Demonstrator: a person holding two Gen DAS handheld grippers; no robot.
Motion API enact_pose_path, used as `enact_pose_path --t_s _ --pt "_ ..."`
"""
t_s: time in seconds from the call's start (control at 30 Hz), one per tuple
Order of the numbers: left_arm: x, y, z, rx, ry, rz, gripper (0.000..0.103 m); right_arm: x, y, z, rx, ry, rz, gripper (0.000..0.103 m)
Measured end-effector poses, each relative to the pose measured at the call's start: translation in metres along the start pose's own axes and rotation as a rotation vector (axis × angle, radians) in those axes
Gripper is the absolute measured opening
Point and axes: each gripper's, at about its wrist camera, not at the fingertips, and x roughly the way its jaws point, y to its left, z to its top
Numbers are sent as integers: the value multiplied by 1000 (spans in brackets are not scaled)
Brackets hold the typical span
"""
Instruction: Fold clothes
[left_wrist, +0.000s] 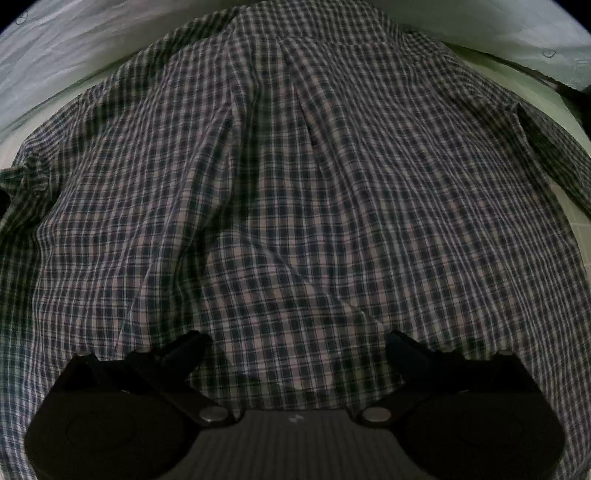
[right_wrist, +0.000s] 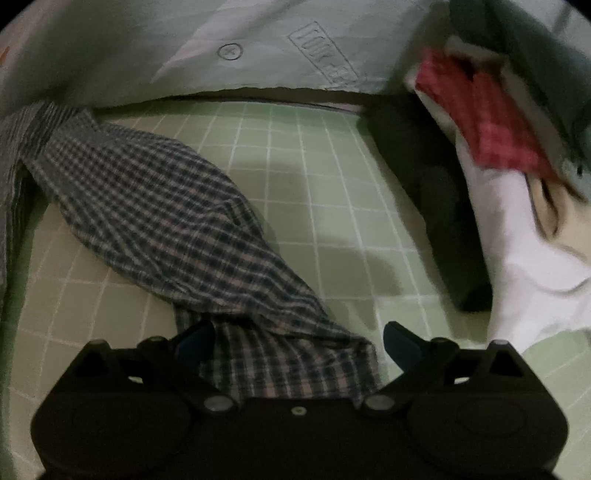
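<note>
A dark blue and white checked shirt (left_wrist: 295, 184) lies spread out and fills the left wrist view. My left gripper (left_wrist: 295, 345) is open just above the shirt's body, with nothing between its fingers. In the right wrist view the shirt's sleeve (right_wrist: 159, 206) stretches across a green grid mat (right_wrist: 325, 177). My right gripper (right_wrist: 297, 341) is open, and the sleeve's cuff end (right_wrist: 288, 365) lies between its two fingers, not clamped.
A pile of other clothes (right_wrist: 517, 206), red checked, white and dark, lies at the right of the mat. A dark garment (right_wrist: 424, 177) lies beside it. A pale cloth with printed marks (right_wrist: 221, 44) hangs along the mat's far edge.
</note>
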Motion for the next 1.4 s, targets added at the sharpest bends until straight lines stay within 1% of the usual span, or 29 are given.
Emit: enact_pose_path --t_s 0.1,0.2,0.3,0.4,0.43,0.47,0.5,0.53,0.57,0.6,0.63,0.67,0.73,0.8,0.9,0.93,0.97,1.0,1.03,1.07,1.1,1.13,1.2,1.23,1.27,1.33,1.4 --pt "1 0 5 -3 15 0 103 2 -5 -2 42 6 23 99" --pt "3 -1 9 -5 18 1 103 1 -5 -4 56 7 31 99" --pt "2 -2 9 -7 13 1 103 0 -4 -5 53 7 39 99" --pt "1 -2 4 -7 8 1 103 0 -6 -5 60 13 67 98" --pt "0 -1 3 -7 7 1 103 -1 -7 -5 66 12 84 92" --pt "0 -1 2 -6 7 1 103 -3 -8 -5 74 9 104 83" --pt "0 -1 2 -6 7 1 103 -5 -9 -6 73 5 105 78" --pt "-1 0 -1 -6 6 1 103 -7 -9 -5 70 0 105 62" --pt "-2 1 -4 -6 4 1 103 -8 -11 -4 69 -1 100 34" --pt "-2 1 -4 -5 2 1 103 -10 -12 -3 69 0 90 24" --pt "-2 1 -5 -5 1 1 103 -11 -12 -1 53 1 71 17" --pt "-2 1 -5 -5 -1 1 103 -11 -10 1 17 -2 43 13" --pt "-3 1 -5 -4 -1 1 103 -17 -1 3 -98 -33 -59 11" --pt "-3 1 -6 -4 0 1 103 -28 10 6 -225 -93 -187 11" --pt "-3 1 -7 -4 0 1 103 -49 34 4 -416 -253 -499 14" --pt "-4 1 -7 -4 -1 1 103 -51 43 -2 -478 -286 -587 20" --pt "-4 1 -8 -5 -3 1 103 -49 52 -11 -543 -309 -661 29" --pt "-4 1 -9 -5 -5 1 103 -44 58 -20 -586 -287 -672 32" --pt "-5 1 -9 -5 -6 1 103 -36 61 -30 -615 -239 -645 32" --pt "-5 1 -8 -4 -6 1 103 -29 63 -39 -624 -180 -599 32" --pt "-4 1 -7 -3 -5 1 103 -23 65 -47 -612 -119 -549 32" --pt "-4 1 -7 -2 -4 1 103 -20 66 -55 -592 -78 -515 32" --pt "-5 0 -8 -3 -4 1 103 -24 67 -63 -537 -52 -495 33" --pt "-5 0 -9 -3 -4 1 103 -29 66 -62 -483 -53 -481 37" --pt "-5 0 -9 -3 -5 1 103 -35 63 -59 -418 -55 -460 47" --pt "-3 -3 -4 -2 -2 0 103 -47 56 -52 -276 -64 -413 53" --pt "-2 -5 1 -2 3 0 103 -58 45 -45 -105 -92 -356 56"
